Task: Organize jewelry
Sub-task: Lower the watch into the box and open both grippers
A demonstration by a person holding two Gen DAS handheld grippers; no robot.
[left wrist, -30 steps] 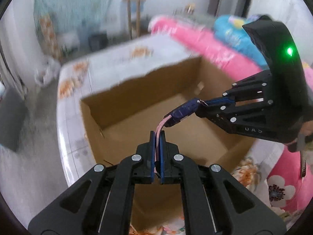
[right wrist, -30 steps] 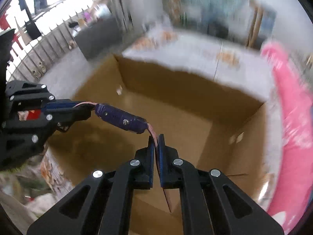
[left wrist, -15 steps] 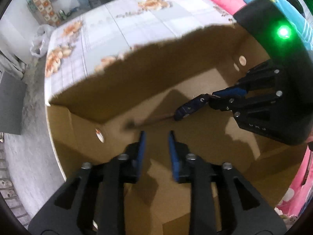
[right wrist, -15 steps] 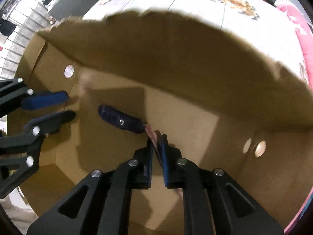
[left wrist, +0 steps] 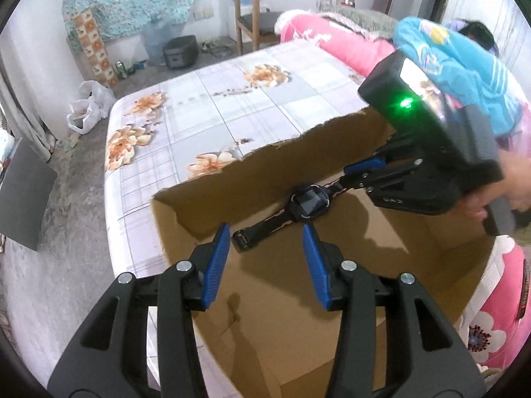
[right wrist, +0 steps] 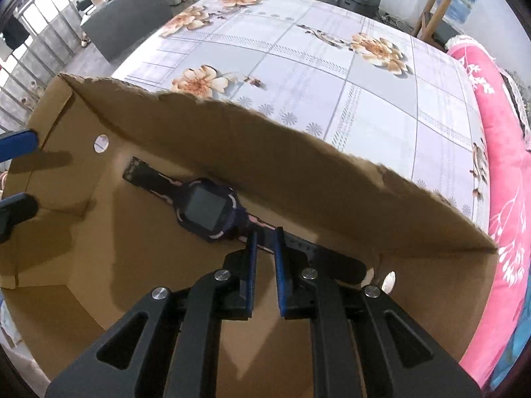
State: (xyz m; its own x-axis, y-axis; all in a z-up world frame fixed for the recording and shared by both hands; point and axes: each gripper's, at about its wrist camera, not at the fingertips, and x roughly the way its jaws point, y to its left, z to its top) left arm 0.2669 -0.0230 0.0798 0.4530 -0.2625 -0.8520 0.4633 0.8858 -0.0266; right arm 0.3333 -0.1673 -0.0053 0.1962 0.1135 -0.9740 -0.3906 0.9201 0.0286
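Note:
A dark purple smartwatch with a pink-edged strap lies flat on the floor of a brown cardboard box, along its far wall. It also shows in the left wrist view. My right gripper is slightly open just above the watch's strap, not gripping it; in the left wrist view it sits at the watch's right end. My left gripper is wide open and empty over the box's near-left corner, short of the strap's free end.
The box stands on a bed with a pale floral sheet. A pink quilt and blue cloth lie along the right. A wooden chair, bags and a grey cabinet stand on the floor beyond.
Both grippers held the watch by its strap ends above the box. The left let go first, then the right lowered it and opened. The watch now lies on the box floor.

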